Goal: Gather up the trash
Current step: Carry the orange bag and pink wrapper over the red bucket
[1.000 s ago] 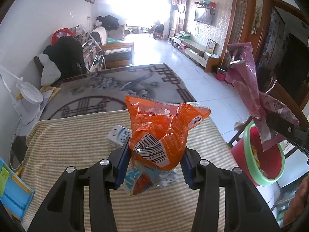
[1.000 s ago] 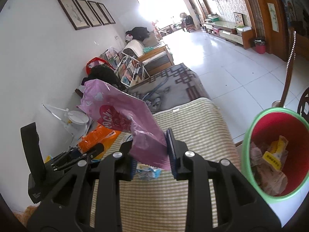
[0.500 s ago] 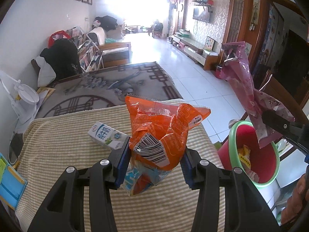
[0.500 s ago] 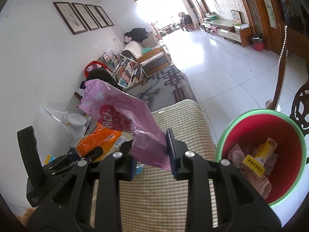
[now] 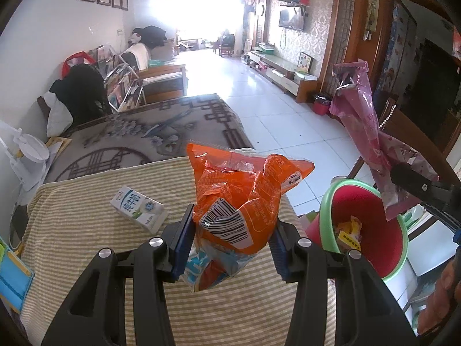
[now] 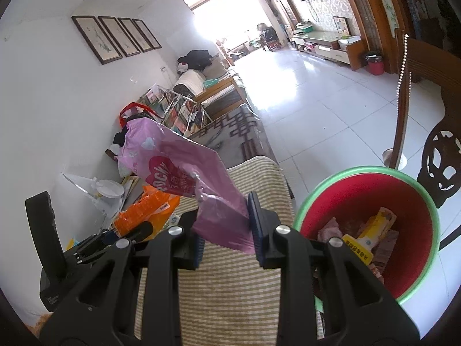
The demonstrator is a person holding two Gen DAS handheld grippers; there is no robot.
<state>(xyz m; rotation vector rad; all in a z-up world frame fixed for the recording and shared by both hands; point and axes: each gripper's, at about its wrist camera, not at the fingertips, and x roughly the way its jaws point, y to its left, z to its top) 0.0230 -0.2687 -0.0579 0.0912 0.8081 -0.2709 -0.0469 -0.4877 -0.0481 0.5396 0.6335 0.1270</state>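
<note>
Since the earlier frames, both grippers have been carried toward the red bin (image 6: 366, 230), which is now seen larger and nearer the middle of each view; the milk carton (image 5: 139, 208), formerly half hidden behind the left fingers, is now fully exposed on the striped tablecloth (image 5: 86, 253).

Progress is judged as partial. Several wrappers, one yellow, are already lying inside the red bin. Two pieces are held but not yet dropped. The milk carton is left lying on its side on the cloth, apart from both grippers, and is judged to remain for collection if it counts as trash.

The left gripper (image 5: 230, 242) is held above the table near its bin-side edge, pointing forward along the room. Its fingers are pinching the orange snack bag (image 5: 242, 199) at the lower part, with a blue-and-white wrapper (image 5: 207, 268) hanging beneath; whether that wrapper is part of the same bag cannot be told. The bag is not yet over the bin, which stands just to the right.

The right gripper (image 6: 226, 230) is held just beside the rim of the bin, on its table side. Its fingers are closed on the lower end of the pink wrapper (image 6: 184, 173), which stands up and leans leftward. From the left wrist view the wrapper's lower corner is seen overhanging the bin's rim. Release over the opening is judged to be the next requirement.
</note>
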